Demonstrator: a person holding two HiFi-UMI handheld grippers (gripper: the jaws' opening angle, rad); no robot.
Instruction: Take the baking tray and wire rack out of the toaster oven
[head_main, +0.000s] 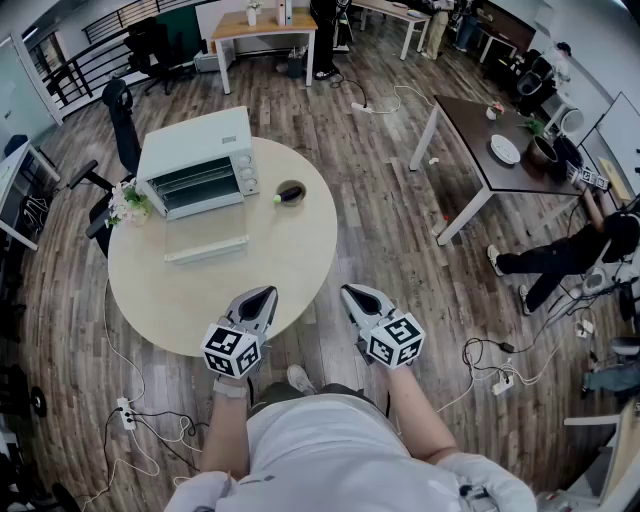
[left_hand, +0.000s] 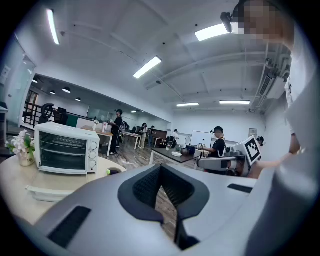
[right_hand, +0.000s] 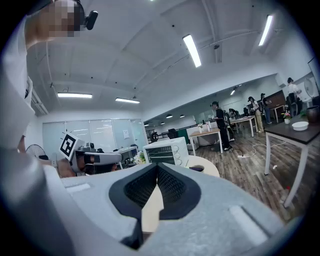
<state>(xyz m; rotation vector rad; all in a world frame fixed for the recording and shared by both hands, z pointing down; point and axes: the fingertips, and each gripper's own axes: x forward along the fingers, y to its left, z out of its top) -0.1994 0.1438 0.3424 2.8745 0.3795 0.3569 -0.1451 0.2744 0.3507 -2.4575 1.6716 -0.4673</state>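
"Where did the toaster oven (head_main: 197, 162) sit?"
"Upper left of the head view, on the round table (head_main: 285, 275), door down, wire rack (head_main: 195, 183) inside."
"And the jaws?"
"Left gripper (head_main: 264, 296) and right gripper (head_main: 353, 294), lower centre, were both clenched on nothing."

Open-plan office, partly used as test space. Wood-plank floor (head_main: 380, 230). Several desks well apart: round desk (head_main: 290, 262), dark desk (head_main: 470, 122), wooden desk (head_main: 265, 24). Black office chair (head_main: 120, 115) near round desk. Power strip (head_main: 126, 412) and cables (head_main: 480, 350) on floor. Strip lights (left_hand: 147, 66) on white ceiling. Glass partitions (right_hand: 100, 134) along far wall. Person (left_hand: 117, 129) standing among far desks. Toaster oven (head_main: 195, 160) on round desk, flowers (head_main: 128, 205) just beside it.
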